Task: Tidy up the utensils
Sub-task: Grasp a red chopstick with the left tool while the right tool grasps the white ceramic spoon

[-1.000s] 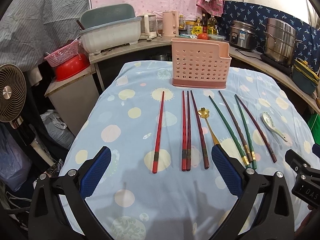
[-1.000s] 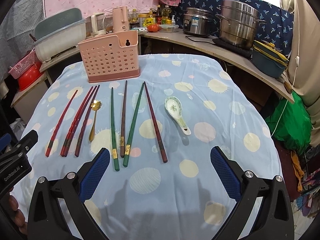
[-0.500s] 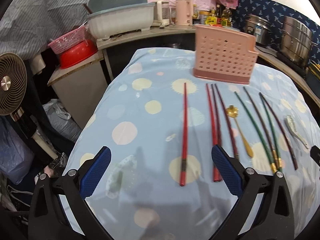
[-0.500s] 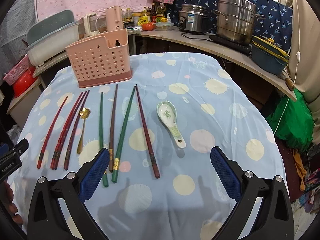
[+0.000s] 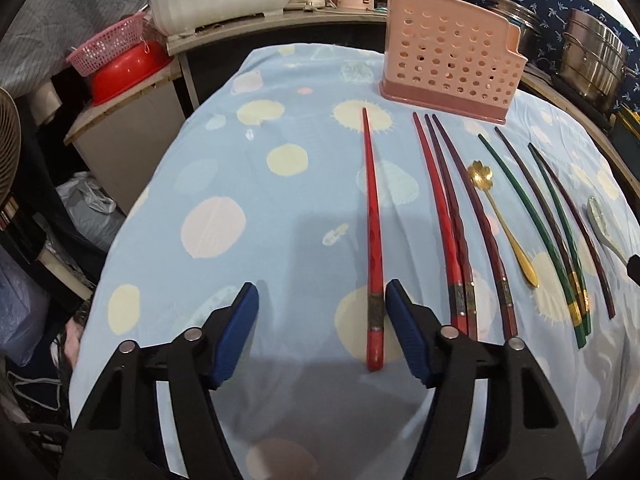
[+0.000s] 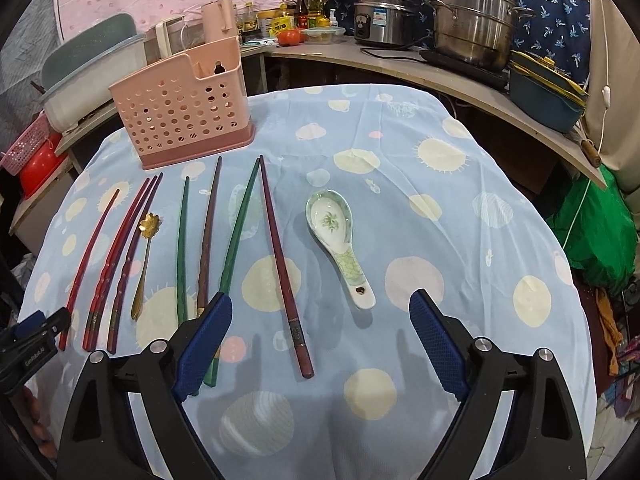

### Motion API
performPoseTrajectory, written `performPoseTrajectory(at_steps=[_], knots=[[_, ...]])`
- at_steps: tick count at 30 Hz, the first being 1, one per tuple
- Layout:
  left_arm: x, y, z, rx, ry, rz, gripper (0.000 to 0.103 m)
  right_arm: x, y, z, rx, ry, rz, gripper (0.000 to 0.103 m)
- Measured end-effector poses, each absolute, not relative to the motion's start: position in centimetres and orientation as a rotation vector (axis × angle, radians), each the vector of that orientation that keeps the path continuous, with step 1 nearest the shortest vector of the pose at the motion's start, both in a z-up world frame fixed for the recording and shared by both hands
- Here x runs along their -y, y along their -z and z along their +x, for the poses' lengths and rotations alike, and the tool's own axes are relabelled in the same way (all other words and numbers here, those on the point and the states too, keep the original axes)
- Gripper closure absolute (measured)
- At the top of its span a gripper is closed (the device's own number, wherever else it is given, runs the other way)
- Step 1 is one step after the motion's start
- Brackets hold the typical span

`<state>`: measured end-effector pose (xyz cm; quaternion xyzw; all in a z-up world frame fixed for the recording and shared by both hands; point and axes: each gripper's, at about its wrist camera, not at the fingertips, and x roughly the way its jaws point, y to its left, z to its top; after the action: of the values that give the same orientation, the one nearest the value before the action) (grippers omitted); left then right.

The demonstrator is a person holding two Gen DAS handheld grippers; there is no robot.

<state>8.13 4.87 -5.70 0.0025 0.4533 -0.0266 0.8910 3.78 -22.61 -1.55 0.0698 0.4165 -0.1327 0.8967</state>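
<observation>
Left wrist view: our left hand-held gripper [image 5: 322, 310] hangs spread apart, the lone red chopstick [image 5: 371, 236] lying on the counter [image 5: 240, 184] between its fingers, touching neither.

Right wrist view: our right hand-held gripper [image 6: 320, 316] gapes wide over the maroon chopstick [image 6: 282, 266], ceramic spoon [image 6: 338, 240] just beyond, pink caddy [image 6: 182, 106] further back.

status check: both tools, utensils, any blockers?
Left tool open, straddling lone red chopstick, not clamped. Right tool open, empty, near dark maroon chopstick. Pink perforated plastic caddy looks empty. Nothing in the way.
</observation>
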Motion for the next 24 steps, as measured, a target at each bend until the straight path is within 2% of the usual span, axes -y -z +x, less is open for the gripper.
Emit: performPoseTrajectory(at_steps=[1, 4, 6, 7, 9, 15, 24], knots=[[-4.8, 5.8, 7.9, -0.940, 0.057, 0.008, 0.043, 22.6, 1.6, 3.8, -0.863, 0.274, 0.145, 0.017], [-4.6, 5.8, 7.5, -0.937, 0.074, 0.019, 0.057, 22.4, 1.7, 3.8, -0.865, 0.267, 0.146, 0.018], [-4.4, 5.8, 7.4, -0.938, 0.085, 0.020, 0.072, 22.3, 1.9, 3.8, -0.869, 0.261, 0.148, 0.020], [-4.4, 5.8, 7.3, -0.939, 0.093, 0.017, 0.076, 22.3, 2.0, 3.8, -0.872, 0.257, 0.150, 0.021], [-4.3, 5.7, 7.1, -0.941, 0.108, 0.006, 0.093, 22.5, 2.0, 3.8, -0.874, 0.248, 0.160, 0.026], [-4.0, 5.7, 6.6, -0.935, 0.114, 0.002, 0.095, 23.9, 2.0, 3.9, -0.874, 0.245, 0.200, 0.042], [-3.8, 5.9, 6.4, -0.925, 0.110, 0.009, 0.095, 26.4, 2.8, 5.2, -0.892, 0.239, 0.258, 0.060]])
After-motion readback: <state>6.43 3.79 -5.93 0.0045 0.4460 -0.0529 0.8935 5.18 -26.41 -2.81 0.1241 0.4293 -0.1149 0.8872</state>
